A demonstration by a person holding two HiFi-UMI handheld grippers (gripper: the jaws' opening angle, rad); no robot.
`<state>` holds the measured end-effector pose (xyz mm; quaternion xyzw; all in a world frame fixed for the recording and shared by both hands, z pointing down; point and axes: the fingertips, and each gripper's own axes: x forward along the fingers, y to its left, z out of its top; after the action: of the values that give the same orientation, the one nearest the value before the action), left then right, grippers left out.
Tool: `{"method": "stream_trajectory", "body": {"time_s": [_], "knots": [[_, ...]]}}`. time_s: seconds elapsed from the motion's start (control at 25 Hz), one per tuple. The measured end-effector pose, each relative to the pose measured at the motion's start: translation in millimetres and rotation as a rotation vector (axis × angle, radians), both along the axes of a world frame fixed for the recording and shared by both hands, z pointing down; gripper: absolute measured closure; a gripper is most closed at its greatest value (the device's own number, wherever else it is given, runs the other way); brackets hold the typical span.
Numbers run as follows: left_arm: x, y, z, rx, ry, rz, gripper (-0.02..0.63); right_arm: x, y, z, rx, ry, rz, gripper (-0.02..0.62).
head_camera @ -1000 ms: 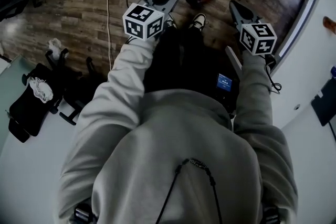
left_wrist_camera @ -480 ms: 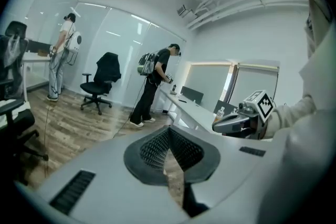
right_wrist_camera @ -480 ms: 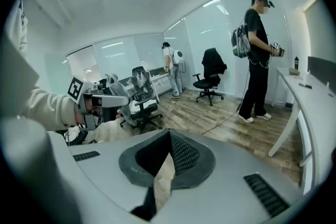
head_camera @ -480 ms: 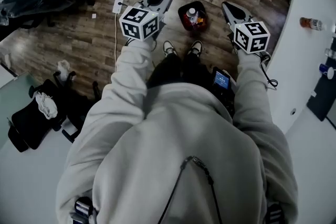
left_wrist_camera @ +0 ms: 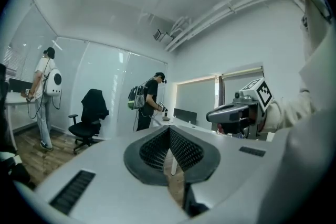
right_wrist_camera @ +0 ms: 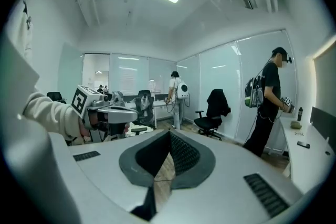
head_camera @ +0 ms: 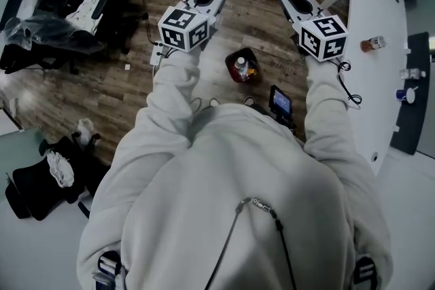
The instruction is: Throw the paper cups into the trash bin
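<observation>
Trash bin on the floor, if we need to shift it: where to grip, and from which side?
Pinch the rim of the trash bin, one jaw inside the wall and one outside, coming straight down. It stands upright on the floor with its mouth open upward, so the rim is probably the only thin edge on offer. Choose a stretch clear of the bottle inside.

Trash bin point(head_camera: 231, 73) was a small dark one, open on top, sitting upright on the wood floor point(head_camera: 109, 88). Inside it there was a clear bottle point(head_camera: 240, 65) with a white cap, plus some orange stuff point(head_camera: 250, 70) I couldn't identify.
</observation>
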<state>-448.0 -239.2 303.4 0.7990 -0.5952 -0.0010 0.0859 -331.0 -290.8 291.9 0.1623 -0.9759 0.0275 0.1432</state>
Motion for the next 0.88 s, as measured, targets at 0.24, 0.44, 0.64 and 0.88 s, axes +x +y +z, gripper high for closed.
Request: {"method": "stream_trajectory", "body": {"time_s": [0.24,0.44,0.64,0.88], "knots": [[7,-5,-33,0.054,-0.035,0.021,0.603,0,-4,-40,0.067,-0.051,0.003,0.576],[9,-9,-43,0.069,-0.055,0.030,0.603,-2,-4,-52,0.091,-0.067,-0.005,0.577],[5,-10,-47,0.072,-0.059,0.030,0.603,-6,-6,-55,0.095,-0.068,-0.011,0.577],[0,-11,-47,0.073,-0.063,0.029,0.603,-11,-7,-52,0.093,-0.065,-0.021,0.577]]}}
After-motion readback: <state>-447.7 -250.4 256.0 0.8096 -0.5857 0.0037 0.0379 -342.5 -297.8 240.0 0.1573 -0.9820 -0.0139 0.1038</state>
